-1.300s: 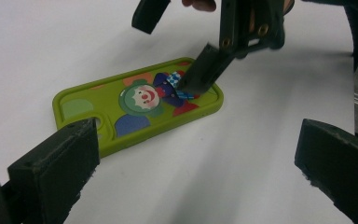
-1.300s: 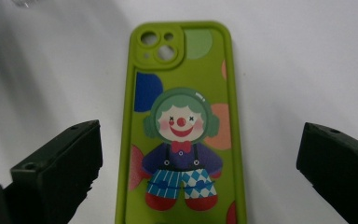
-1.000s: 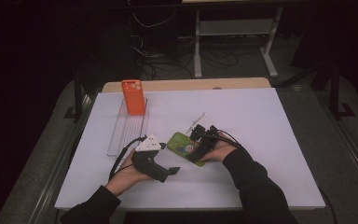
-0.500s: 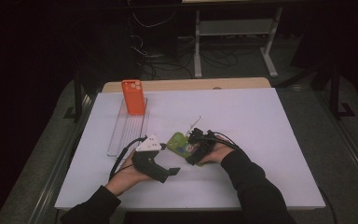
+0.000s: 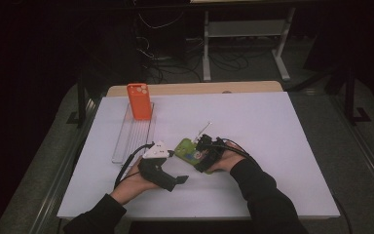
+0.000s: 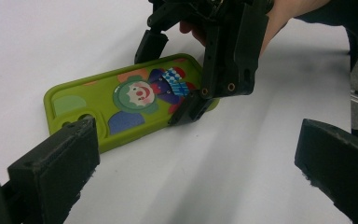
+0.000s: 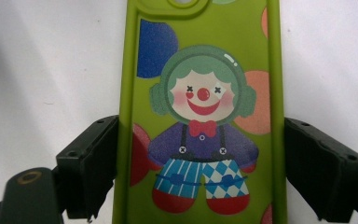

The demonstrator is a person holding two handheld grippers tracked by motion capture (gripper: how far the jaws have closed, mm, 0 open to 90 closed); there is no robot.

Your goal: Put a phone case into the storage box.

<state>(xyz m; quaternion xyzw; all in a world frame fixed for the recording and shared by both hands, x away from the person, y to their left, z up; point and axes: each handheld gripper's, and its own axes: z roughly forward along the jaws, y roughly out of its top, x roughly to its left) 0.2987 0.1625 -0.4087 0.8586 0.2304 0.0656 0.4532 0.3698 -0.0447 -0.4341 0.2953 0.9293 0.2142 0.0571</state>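
The right gripper [image 7: 200, 172], jaws open just beside both long edges of the green clown phone case [image 7: 203, 112] lying flat at table centre, should pinch these thin, light, flexible, probably slippery edges, while the left gripper [image 6: 191, 172] waits wide at 8 o'clock.

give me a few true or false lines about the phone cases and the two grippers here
1. The green phone case lies flat on the white table, clown side up. True.
2. The right gripper straddles the green case's end, one finger along each long edge. True.
3. The left gripper is shut on the green case. False: its fingers are wide apart, short of the case.
4. The orange phone case lies flat beside the green one. False: it stands upright at the far end of a clear tray.
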